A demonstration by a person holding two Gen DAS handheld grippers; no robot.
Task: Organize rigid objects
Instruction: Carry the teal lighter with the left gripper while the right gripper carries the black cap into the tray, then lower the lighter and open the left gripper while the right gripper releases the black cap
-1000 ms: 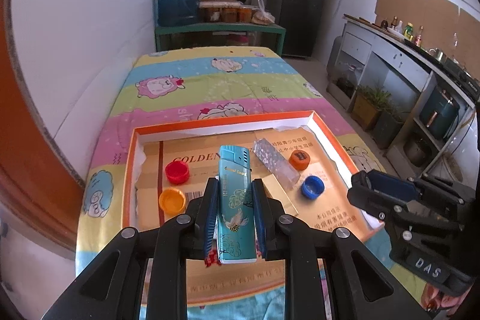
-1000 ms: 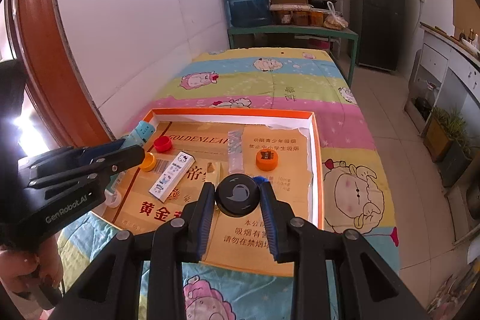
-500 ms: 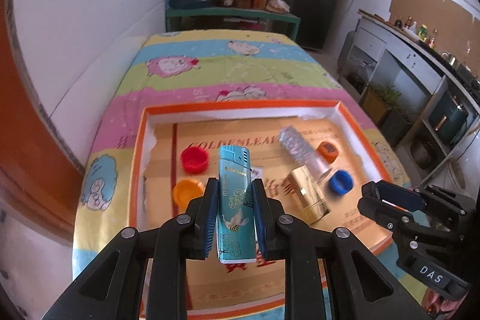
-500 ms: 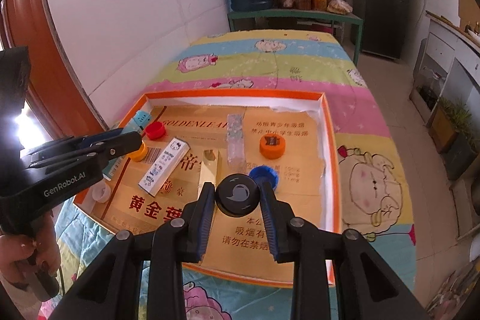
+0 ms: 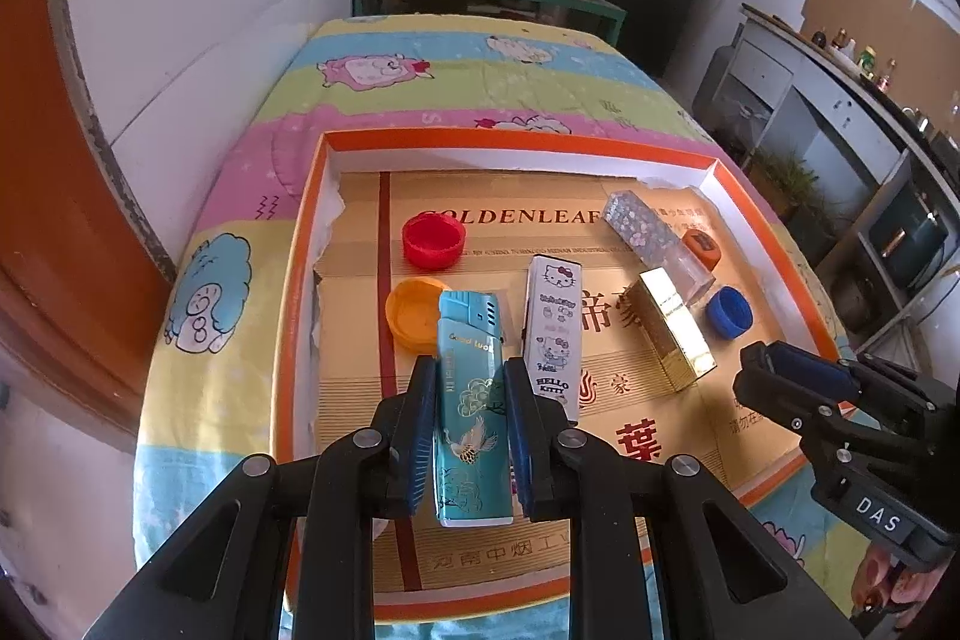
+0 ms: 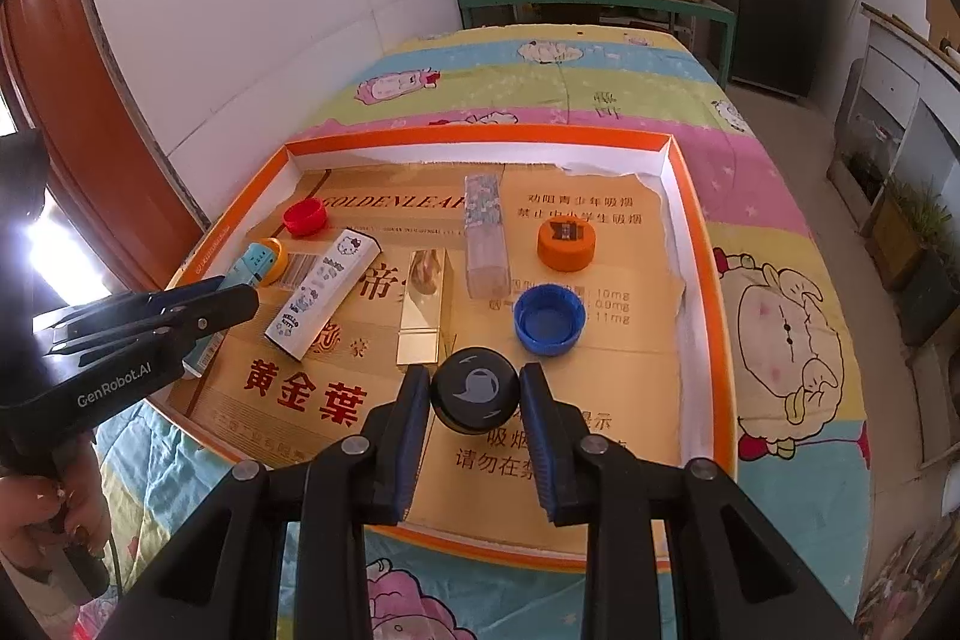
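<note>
Over the last second both tools have come down closer to the orange-rimmed tray (image 5: 303, 244). The left tool (image 5: 470, 430) clamps the teal lighter (image 5: 470, 400), the right tool (image 6: 475, 421) the black cap (image 6: 475, 389); placement looks imminent.

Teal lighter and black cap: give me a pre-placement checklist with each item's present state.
1. Left hand-held gripper shut on the teal lighter: ok.
2. Right hand-held gripper shut on the black cap: ok.
3. Both held items over the orange tray: ok.
4. Bare tray floor in front of the black cap: not ok, the blue cap and gold box lie close ahead.
5. Room beside the lighter: not ok, the Hello Kitty box and orange cap flank it.
6. Held items touching the tray floor: cannot tell.
</note>
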